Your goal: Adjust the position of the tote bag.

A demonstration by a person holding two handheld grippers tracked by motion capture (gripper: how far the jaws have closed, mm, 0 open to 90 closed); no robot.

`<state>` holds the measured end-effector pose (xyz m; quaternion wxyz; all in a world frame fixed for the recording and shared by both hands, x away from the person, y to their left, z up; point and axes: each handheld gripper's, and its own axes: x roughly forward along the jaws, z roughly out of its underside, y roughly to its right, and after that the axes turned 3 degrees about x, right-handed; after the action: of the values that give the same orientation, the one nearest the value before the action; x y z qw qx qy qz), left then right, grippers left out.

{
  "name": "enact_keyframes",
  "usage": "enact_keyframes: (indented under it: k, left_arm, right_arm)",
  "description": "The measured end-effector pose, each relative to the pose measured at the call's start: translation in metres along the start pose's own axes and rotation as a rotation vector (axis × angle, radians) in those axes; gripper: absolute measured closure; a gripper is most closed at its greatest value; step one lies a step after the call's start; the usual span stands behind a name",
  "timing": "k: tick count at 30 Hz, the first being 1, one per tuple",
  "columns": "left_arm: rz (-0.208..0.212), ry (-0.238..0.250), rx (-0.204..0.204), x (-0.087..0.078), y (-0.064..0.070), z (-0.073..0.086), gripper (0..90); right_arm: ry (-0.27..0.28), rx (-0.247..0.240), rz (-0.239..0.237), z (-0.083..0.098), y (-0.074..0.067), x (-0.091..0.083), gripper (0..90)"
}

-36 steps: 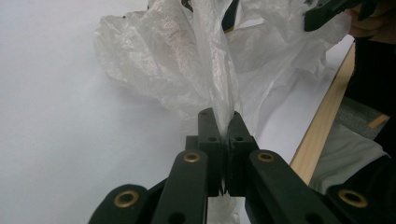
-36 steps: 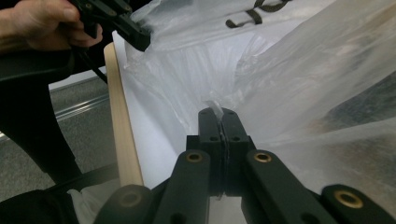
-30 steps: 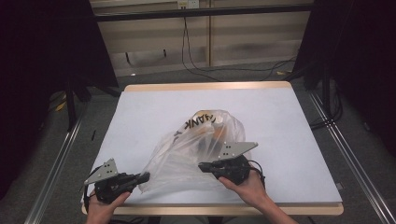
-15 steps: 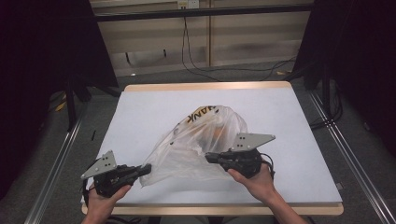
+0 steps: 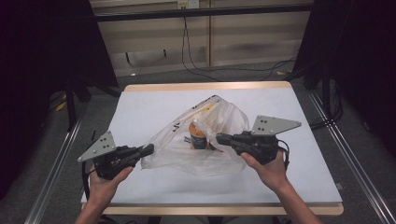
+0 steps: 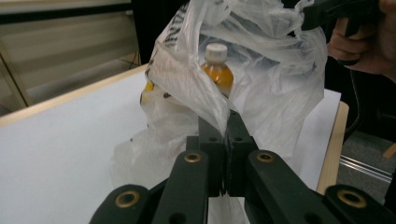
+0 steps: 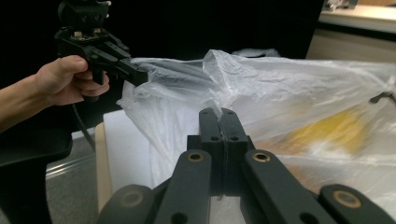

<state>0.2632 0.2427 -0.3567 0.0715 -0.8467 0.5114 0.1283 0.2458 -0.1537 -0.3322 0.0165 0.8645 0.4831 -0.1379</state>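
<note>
Two grippers worked near the front edge of the table (image 5: 140,112), each carried in one of the person's hands. The left gripper (image 5: 148,150) sat toward the front-left corner, its black jaws pressed together on the film of a clear plastic bag (image 5: 205,140); in the left gripper view the jaws met with only a pinch of that film between them (image 6: 223,122). The right gripper (image 5: 219,138) was held a little farther in, right of the table's middle, and its jaws were likewise clamped together on the bag's plastic, as the right gripper view showed (image 7: 219,114). Between the two tools the bag was stretched, its near part lying on the white surface and the gripped edges raised off it. Inside the bag, around the middle of the table, stood an upright bottle (image 5: 198,136) of orange liquid with a white cap, seen through the film in the left gripper view (image 6: 217,70). Farther back, the bag's printed part reached toward the far edge. Beyond the table, cables (image 5: 196,60) trailed across the floor.
</note>
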Motion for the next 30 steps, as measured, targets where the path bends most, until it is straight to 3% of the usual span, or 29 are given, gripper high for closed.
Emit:
enact_keyframes:
  k: [8, 13, 18, 30]
  left_arm:
    - [-0.012, 0.055, 0.021, 0.003, -0.005, -0.028, 88.9]
    - [-0.021, 0.060, 0.030, 0.005, -0.012, -0.042, 88.9]
    - [-0.063, 0.070, 0.002, 0.004, -0.028, -0.053, 88.9]
    - [-0.108, 0.087, -0.027, -0.003, -0.058, -0.072, 89.0]
  right_arm:
    - [0.062, 0.005, 0.036, -0.012, 0.013, -0.016, 90.0]
    - [0.086, -0.005, 0.064, -0.025, 0.019, -0.029, 90.0]
    - [0.125, -0.013, 0.116, -0.044, 0.031, -0.047, 90.0]
    - [0.215, -0.002, 0.224, -0.072, 0.058, -0.087, 90.0]
